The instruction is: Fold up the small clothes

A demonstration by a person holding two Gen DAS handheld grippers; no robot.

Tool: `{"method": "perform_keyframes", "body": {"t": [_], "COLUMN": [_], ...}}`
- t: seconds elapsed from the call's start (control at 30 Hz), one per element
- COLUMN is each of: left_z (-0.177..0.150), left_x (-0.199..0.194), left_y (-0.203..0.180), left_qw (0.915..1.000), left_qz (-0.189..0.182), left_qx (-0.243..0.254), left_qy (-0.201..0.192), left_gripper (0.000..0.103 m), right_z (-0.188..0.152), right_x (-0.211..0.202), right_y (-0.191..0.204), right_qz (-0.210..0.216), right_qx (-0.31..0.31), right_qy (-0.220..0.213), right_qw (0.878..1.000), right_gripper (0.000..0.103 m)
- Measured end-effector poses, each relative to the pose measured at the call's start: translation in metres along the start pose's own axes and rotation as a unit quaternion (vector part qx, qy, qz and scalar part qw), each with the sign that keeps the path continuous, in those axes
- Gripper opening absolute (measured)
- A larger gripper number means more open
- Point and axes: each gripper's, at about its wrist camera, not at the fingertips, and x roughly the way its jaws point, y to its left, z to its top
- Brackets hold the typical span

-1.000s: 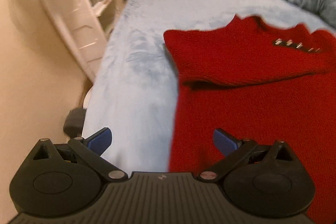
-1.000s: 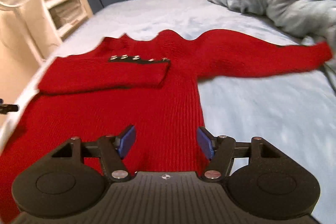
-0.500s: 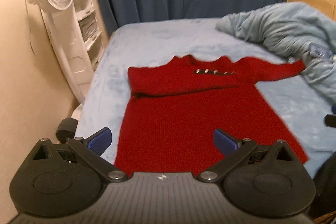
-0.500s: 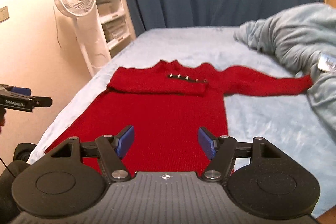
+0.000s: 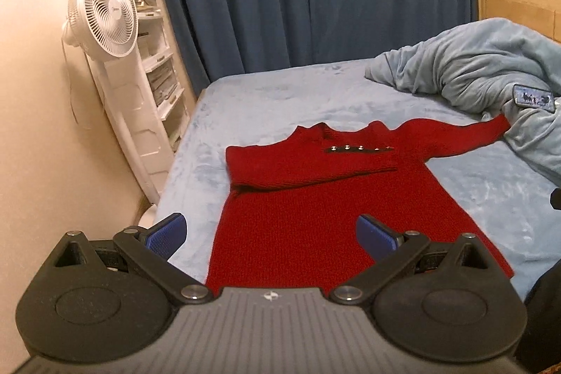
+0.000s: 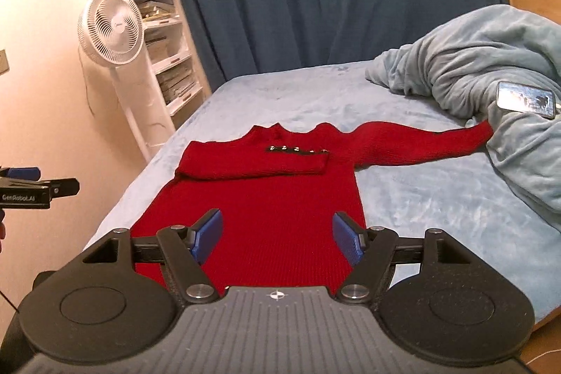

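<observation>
left wrist: left claw (image 5: 271, 232) wide, empty; red sweater (image 5: 315, 209) flat on bed (image 5: 245, 100) at 12 o'clock, apart | right wrist: right claw (image 6: 277, 233) wide, empty, jaws just opening; sweater (image 6: 266, 198) at 12 o'clock; only here left claw (image 6: 24, 188) at 9 o'clock, phone (image 6: 526, 99) on blanket (image 6: 491, 58)

Bed (image 5: 266, 100) with a pale blue plush cover, seen from its near end. A red sweater (image 5: 315, 212) lies flat on the cover, hem toward the viewer; one sleeve (image 5: 308, 169) is folded across the chest, the other sleeve (image 5: 455, 139) stretches out sideways. A crumpled light blue blanket (image 5: 473, 65) is heaped at the far right, touching the outstretched cuff.
</observation>
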Motion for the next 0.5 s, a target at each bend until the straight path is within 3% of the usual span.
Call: {"method": "perform_keyframes", "body": {"t": [0.2, 0.5], "left_z": [0.006, 0.03], "left_x": [0.023, 0.085], "left_y": [0.003, -0.008], "left_qw": [0.9996, 0.9984], "left_qz": [0.014, 0.014], "left_qx": [-0.015, -0.028], "left_qy": [0.02, 0.047], "left_gripper": [0.103, 0.103], "right_z": [-0.002, 0.014], "right_x": [0.021, 0.074], "right_y": [-0.014, -0.057], "right_qz": [-0.006, -0.043], "right_qx": [0.02, 0.054], "right_qy": [0.018, 0.001], "right_qw": [1.0, 0.998], "right_gripper": [0.072, 0.072]}}
